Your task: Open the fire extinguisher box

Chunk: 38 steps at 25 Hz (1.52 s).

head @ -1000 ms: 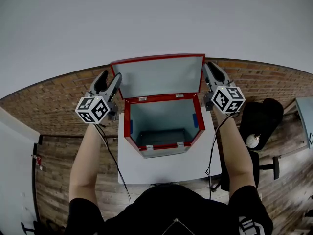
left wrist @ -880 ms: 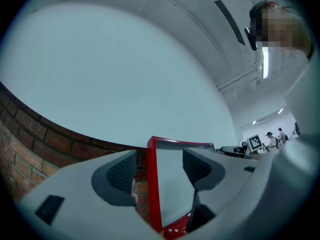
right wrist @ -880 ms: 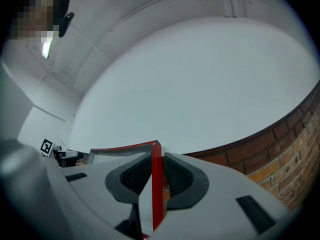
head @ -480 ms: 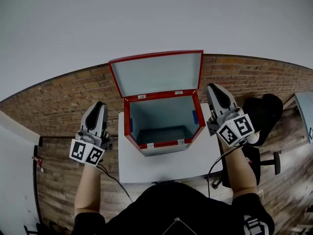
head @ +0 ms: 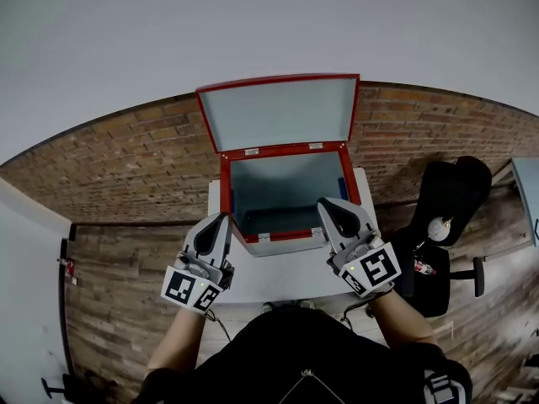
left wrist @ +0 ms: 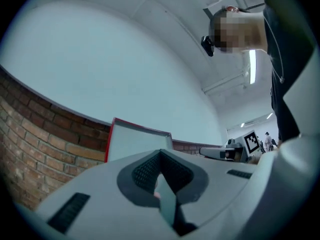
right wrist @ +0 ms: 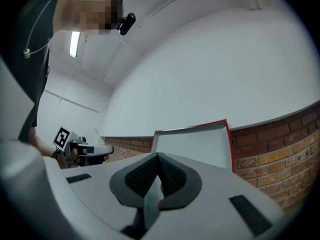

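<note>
Head view: open box (head: 282,183) sat on the white table (head: 278,283), its lid (head: 278,112) swung up and standing behind the box's mouth. Near the box's front-left corner hovered the left gripper (head: 222,219), near its front-right corner the right gripper (head: 329,204). Both gripper views showed the jaws just closed together, nothing between them.

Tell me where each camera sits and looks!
Head view: on the person's head, looking down at the open red metal box; forearms, left hand-held gripper and right hand-held gripper show.
Left gripper view: on that hand-held gripper, facing the red-edged grey lid; shut jaws, torso show.
Right gripper view: the same, mirrored.
Both gripper views share the lid.
</note>
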Motion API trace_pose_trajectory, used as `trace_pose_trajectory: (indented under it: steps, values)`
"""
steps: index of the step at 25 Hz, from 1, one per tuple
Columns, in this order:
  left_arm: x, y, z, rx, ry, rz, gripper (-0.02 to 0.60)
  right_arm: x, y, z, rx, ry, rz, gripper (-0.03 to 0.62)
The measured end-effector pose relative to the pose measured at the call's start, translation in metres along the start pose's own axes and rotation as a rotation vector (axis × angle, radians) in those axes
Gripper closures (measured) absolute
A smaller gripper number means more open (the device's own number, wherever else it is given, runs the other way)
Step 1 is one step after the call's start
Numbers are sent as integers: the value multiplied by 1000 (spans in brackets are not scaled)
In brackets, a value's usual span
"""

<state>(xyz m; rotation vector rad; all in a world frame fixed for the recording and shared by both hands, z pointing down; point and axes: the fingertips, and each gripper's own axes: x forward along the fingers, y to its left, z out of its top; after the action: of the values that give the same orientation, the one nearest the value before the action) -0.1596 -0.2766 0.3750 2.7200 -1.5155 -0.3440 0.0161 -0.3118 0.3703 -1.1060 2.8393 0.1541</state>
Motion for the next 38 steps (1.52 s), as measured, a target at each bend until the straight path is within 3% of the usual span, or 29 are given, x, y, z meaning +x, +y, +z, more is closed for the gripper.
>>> trace_pose_trajectory:
  steps: [4,11,17,26,38]
  values:
    - [-13,-22,-41,-23,79,17,534,-13,27,-37,30,89,8,576]
    - [-31,-55,-93,-29,179,-28,534,-42,70,-85,79,169,44,576]
    - [-36,-57,-96,-32,179,-13,534,-54,69,-92,107,160,10,576]
    - [-38,-62,-94,-5,170,-3,534,-61,62,-89,65,132,-3,576]
    - [-44,-61,-94,3,164,28,534,-67,63,-88,102,170,-12,576]
